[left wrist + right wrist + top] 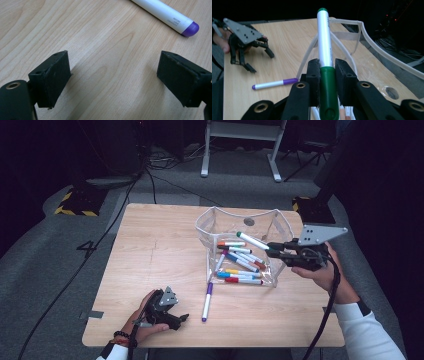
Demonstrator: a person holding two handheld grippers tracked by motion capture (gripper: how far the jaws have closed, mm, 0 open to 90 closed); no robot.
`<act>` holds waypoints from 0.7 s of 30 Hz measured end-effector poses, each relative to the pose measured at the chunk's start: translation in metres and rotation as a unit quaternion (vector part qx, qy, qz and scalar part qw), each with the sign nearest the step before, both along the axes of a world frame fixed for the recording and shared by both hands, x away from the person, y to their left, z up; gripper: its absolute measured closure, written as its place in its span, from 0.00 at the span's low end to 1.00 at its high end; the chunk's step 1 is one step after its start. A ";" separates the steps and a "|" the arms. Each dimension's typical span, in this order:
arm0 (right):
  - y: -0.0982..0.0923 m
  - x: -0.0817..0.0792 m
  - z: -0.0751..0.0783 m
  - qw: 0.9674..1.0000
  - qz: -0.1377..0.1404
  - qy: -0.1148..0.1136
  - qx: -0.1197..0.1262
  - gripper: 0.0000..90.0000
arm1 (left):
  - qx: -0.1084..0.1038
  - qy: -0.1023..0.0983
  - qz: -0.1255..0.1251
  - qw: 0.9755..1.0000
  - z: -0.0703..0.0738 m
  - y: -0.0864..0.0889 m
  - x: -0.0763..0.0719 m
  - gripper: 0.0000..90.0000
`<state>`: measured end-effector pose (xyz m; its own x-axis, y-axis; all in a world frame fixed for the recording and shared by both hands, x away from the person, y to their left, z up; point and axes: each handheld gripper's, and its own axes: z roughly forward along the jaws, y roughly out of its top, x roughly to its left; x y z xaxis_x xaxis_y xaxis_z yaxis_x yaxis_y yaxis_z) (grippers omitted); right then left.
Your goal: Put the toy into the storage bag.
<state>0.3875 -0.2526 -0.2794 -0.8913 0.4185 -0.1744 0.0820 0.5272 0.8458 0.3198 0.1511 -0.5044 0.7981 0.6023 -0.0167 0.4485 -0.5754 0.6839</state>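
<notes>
My right gripper (276,249) is shut on a green-capped white marker (251,240) and holds it in the air over a clear plastic bin (202,227). In the right gripper view the marker (325,45) sticks out forward between the pads of that gripper (327,68), above the bin's rim (362,33). Several coloured markers (239,267) lie inside the bin. A purple marker (207,301) lies on the wooden table in front of the bin. My left gripper (181,318) rests low on the table near its front edge, open, just left of that purple marker (165,14).
The wooden table (150,245) has bare room at its left and back. The floor beyond is grey carpet with black cables (150,180) and a white stand's legs (240,150). The left gripper (261,62) rests on the table beside the purple marker (274,84).
</notes>
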 end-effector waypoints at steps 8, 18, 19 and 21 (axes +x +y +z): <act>0.001 0.036 0.006 0.999 -0.037 0.000 -0.030 0.83 | 0.000 0.000 0.000 1.000 0.000 0.000 0.000 0.13; 0.002 0.081 -0.011 0.997 -0.048 0.038 -0.055 0.83 | 0.000 0.000 -0.001 1.000 0.000 0.000 0.000 0.13; 0.003 0.084 -0.013 0.996 -0.047 0.042 -0.059 0.83 | 0.000 0.000 -0.001 1.000 0.000 0.000 0.000 0.13; 0.005 0.091 -0.017 0.995 -0.048 0.047 -0.070 0.83 | 0.000 0.000 -0.001 1.000 0.000 0.000 0.000 0.13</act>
